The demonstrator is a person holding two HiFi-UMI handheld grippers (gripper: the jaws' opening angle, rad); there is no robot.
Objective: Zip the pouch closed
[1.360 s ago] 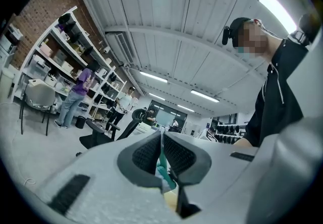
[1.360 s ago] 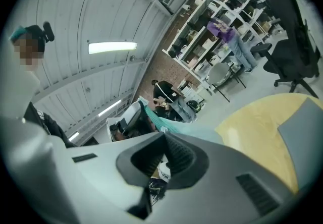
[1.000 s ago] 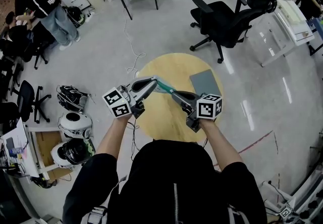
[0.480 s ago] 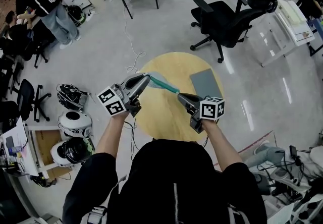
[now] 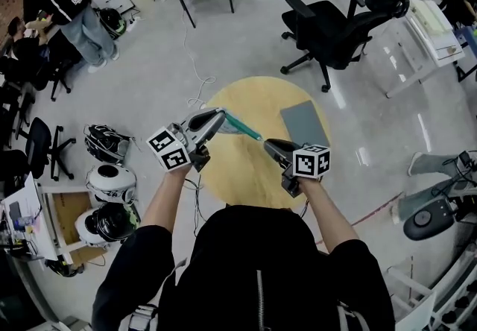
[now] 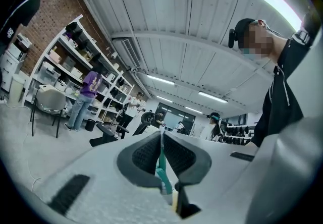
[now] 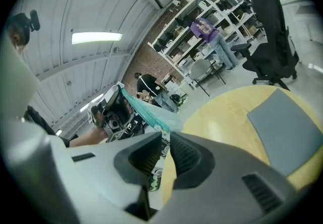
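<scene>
A person's forearms reach forward over a round yellow table [image 5: 240, 180], a gripper in each hand. The right gripper [image 5: 269, 144], at the person's one o'clock, angles slightly downward. Its jaws are almost together and pinch the near end of a teal pouch [image 5: 240, 126] at their very tips. This is probably the zip pull, though it is too small to make out. The pouch hangs in the air above the table as a narrow band, stretched from that grip toward ten o'clock. At its far end, the left gripper [image 5: 216, 115] is held level with its jaws clamped flat on the fabric. The pouch looks light, thin and floppy, so it likely buckles unless both ends hold it taut and the zip line is straight. The safest holds appear to be the fabric end beyond the zip and the small pull, which could slip from the pads. Beyond the pouch, a grey mat [image 5: 304, 122] lies at the table's two o'clock edge. A black office chair [image 5: 335, 27] stands well beyond that on the floor
</scene>
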